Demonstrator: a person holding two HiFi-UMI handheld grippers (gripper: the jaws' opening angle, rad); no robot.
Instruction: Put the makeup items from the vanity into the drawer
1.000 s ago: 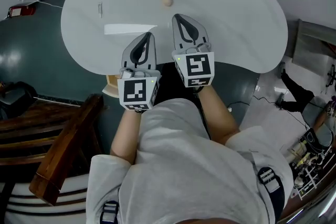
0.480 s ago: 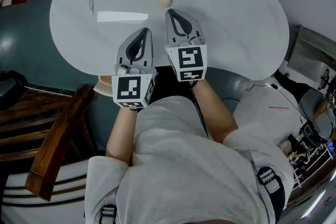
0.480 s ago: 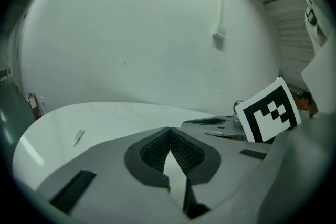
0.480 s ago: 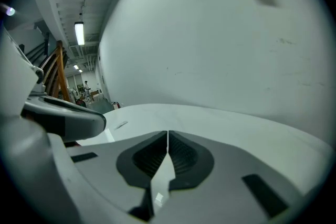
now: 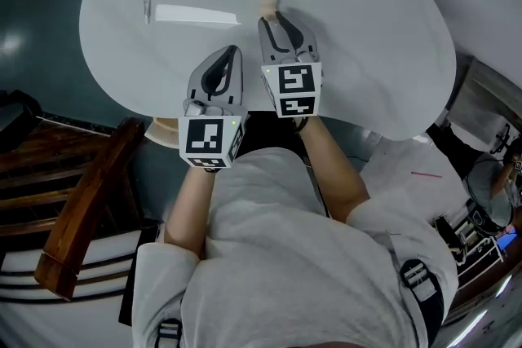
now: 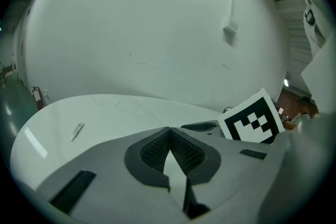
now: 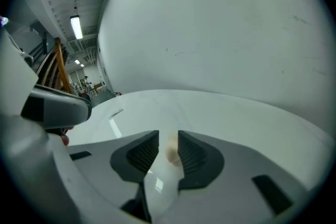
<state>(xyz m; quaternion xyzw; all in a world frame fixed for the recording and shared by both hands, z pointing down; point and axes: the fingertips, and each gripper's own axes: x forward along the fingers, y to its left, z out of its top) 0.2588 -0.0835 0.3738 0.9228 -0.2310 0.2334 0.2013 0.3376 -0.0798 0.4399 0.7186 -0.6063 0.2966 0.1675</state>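
Note:
A small beige makeup sponge (image 5: 267,5) lies on the white vanity top (image 5: 367,20). My right gripper (image 5: 274,15) reaches it. In the right gripper view the sponge (image 7: 171,150) sits between the jaws, which have just been opening, and the pads stand apart from it. My left gripper (image 5: 232,53) hovers over the near part of the top, shut and empty, its tips (image 6: 169,131) meeting. A small silvery tube (image 5: 148,10) lies far left on the top, also seen as the tube (image 6: 77,131) in the left gripper view.
A dark wooden chair (image 5: 81,200) stands at the lower left beside the vanity. A pale tan thing (image 5: 165,129) shows under the top's near edge. A white wall (image 6: 157,34) rises behind the vanity. Cables and gear (image 5: 481,216) lie on the floor at right.
Both grippers moved forward and lower over the top. The right gripper's tips reached the sponge and its jaws came apart around it. The left gripper stayed shut.

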